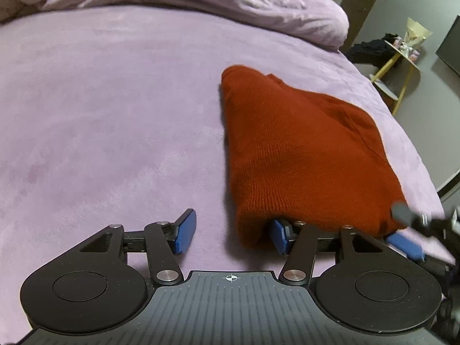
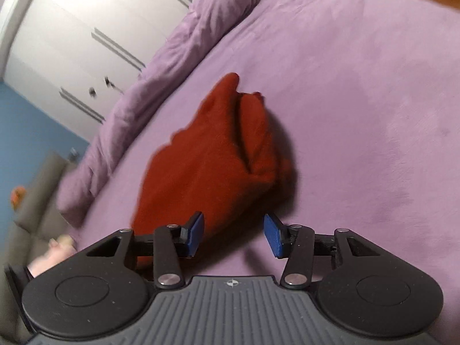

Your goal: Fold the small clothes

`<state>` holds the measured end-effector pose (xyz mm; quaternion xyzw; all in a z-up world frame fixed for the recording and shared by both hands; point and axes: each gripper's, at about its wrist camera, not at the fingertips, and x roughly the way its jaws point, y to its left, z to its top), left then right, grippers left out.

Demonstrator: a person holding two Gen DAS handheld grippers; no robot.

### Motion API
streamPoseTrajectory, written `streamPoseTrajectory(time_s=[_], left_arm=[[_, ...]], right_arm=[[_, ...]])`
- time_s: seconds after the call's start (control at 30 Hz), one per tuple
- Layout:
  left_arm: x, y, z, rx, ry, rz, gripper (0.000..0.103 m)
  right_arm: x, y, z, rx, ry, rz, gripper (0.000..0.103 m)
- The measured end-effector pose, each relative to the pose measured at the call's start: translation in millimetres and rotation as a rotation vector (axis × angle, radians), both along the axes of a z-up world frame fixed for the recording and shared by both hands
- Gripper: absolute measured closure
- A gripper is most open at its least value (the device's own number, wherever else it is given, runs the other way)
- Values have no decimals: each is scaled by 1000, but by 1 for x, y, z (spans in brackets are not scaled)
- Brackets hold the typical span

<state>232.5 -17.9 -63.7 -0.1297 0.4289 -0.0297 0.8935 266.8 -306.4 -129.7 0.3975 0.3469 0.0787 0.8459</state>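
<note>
A rust-red knitted garment (image 1: 302, 155) lies folded in a thick bundle on the purple bedspread (image 1: 100, 115). My left gripper (image 1: 233, 235) is open, low at the bundle's near edge; its right finger (image 1: 280, 237) is tucked under the near hem, its left finger (image 1: 185, 234) is on bare bedspread. My right gripper (image 2: 234, 235) is open at the bundle's (image 2: 207, 161) near end, the cloth's edge just between its pads. It also shows blurred at the garment's right corner in the left wrist view (image 1: 405, 230).
A rolled purple duvet (image 1: 201, 3) lies along the far side of the bed. A small yellow-legged side table (image 1: 399, 57) with items stands on the floor beyond the bed's right edge. White wardrobe doors (image 2: 86, 28) and a blue wall stand behind the bed.
</note>
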Motion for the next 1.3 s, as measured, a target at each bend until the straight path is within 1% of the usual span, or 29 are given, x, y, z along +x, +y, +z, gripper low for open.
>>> streamPoseTrajectory(time_s=[0.03, 0.07, 0.1, 0.17, 0.2, 0.23, 0.3, 0.33, 0.37, 0.4, 0.43, 0.47, 0.53, 0.57, 0.63, 0.67, 0.7, 0.73, 0.8, 0.83, 0.87, 0.9, 0.93, 1.0, 1.07, 1.17, 1.23, 1.27, 1.3], left_arm=[[-1, 0, 1, 9, -6, -2, 44], [-1, 0, 2, 11, -9, -1, 42], [0, 2, 3, 5, -10, 2, 41], [0, 6, 4, -3, -11, 15, 41], [-1, 7, 5, 0, -17, 22, 41], [-1, 9, 5, 2, -23, 28, 41], [-2, 12, 3, -11, -23, 30, 38], [-2, 13, 1, -23, -17, 26, 38], [-1, 13, -1, -29, -7, 17, 38], [-2, 13, -3, -27, 2, 7, 37], [-3, 12, -4, -19, 10, -2, 37], [-5, 13, -5, -7, 15, -10, 35], [-9, 19, -2, 13, 22, -17, 30], [-11, 25, 1, 29, 28, -12, 31], [-15, 35, 10, 104, -4, 27, 33], [-17, 41, 17, 149, -37, 46, 33], [-14, 45, 23, 175, -65, 68, 33], [-10, 48, 27, 167, -84, 81, 33], [11, 47, 35, 89, -89, 95, 33], [21, 42, 38, 46, -94, 92, 33], [35, 35, 41, -7, -114, 78, 32], [49, 26, 42, -37, -127, 68, 32], [66, 14, 43, -42, -128, 81, 31], [99, -8, 41, -54, -137, 82, 29], [127, -28, 31, -14, -128, 73, 29], [161, -53, 6, 144, -116, 46, 29], [170, -53, -11, 201, -104, 37, 24], [173, -52, -21, 219, -103, 46, 16], [175, -49, -29, 217, -104, 57, 12]], right_arm=[[3, 1, -1, 40, -20, -18, 60], [9, 3, -3, 45, -13, -41, 76], [13, 6, -3, 4, 12, -68, 88], [19, 15, 3, -97, 38, -73, 92], [18, 15, 6, -66, 22, -66, 93], [15, 8, 3, 58, -9, -58, 94], [5, -18, -18, 426, -46, -82, 95], [3, -28, -30, 533, -31, -113, 95], [2, -35, -41, 584, -3, -140, 95], [1, -41, -52, 583, 55, -170, 95], [2, -43, -59, 530, 117, -186, 95], [3, -44, -65, 489, 153, -186, 97], [1, -44, -62, 473, 153, -177, 95], [2, -44, -55, 434, 162, -166, 90], [2, -48, -40, 359, 188, -153, 67], [0, -50, -29, 290, 201, -168, 61], [-5, -52, -16, 214, 191, -189, 60], [-6, -51, -1, 127, 174, -209, 58], [-10, -49, 22, -19, 92, -233, 59], [0, -43, 32, -59, 47, -198, 59], [14, -35, 39, -86, 14, -143, 62], [31, -24, 46, -111, -8, -80, 72], [50, -12, 50, -147, -17, -31, 76], [92, 19, 59, -289, -15, 34, 82], [130, 43, 61, -433, 17, 48, 83], [177, 63, 47, -563, 47, 121, 84], [192, 65, 34, -630, 9, 137, 86], [193, 62, 29, -644, -33, 136, 86], [190, 58, 25, -660, -67, 130, 86]])
